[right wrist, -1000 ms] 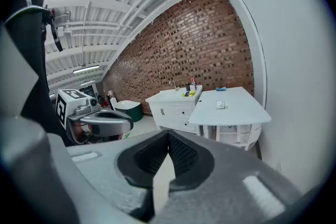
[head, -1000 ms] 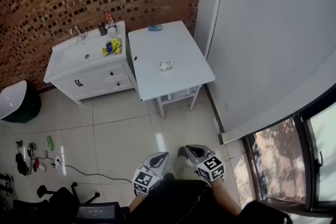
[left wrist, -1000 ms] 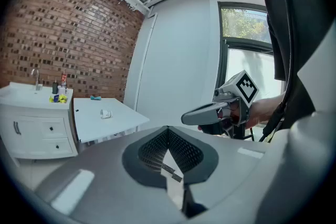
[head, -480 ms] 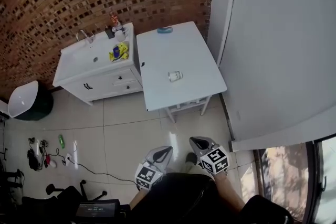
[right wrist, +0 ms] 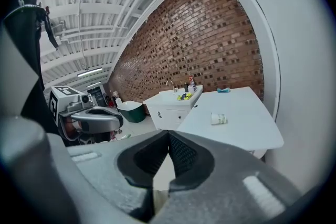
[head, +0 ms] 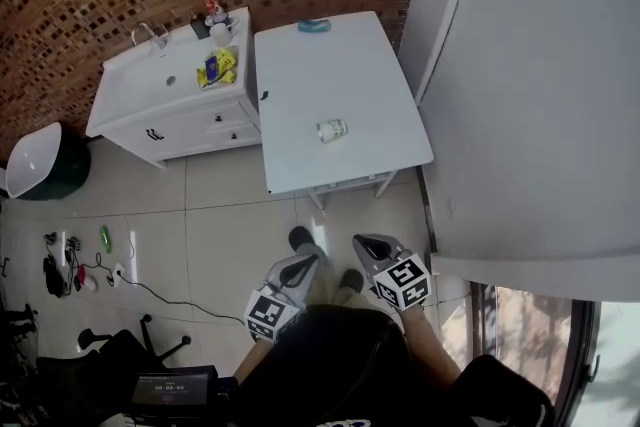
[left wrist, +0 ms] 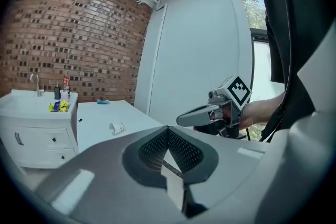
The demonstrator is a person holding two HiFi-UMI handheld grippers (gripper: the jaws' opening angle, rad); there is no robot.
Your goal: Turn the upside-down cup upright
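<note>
A small whitish cup (head: 332,129) lies on its side near the middle of the white table (head: 300,85). It also shows in the left gripper view as the cup (left wrist: 117,127) and in the right gripper view as the cup (right wrist: 218,118). Both grippers hang over the tiled floor, well short of the table's near edge. My left gripper (head: 312,258) is shut and holds nothing. My right gripper (head: 360,241) is beside it, also shut and holding nothing. Each gripper view shows the other one: the right gripper (left wrist: 181,121) and the left gripper (right wrist: 118,117).
A white sink cabinet (head: 170,100) with a tap, bottles and yellow packets stands left of the table against the brick wall. A blue object (head: 313,25) lies at the table's far end. A white partition (head: 540,95) runs along the right. A dark bin (head: 40,170) and cables (head: 70,270) sit at left.
The view has come closer to the table, and both grippers have moved forward over the floor toward it. The cup has stayed where it was.
</note>
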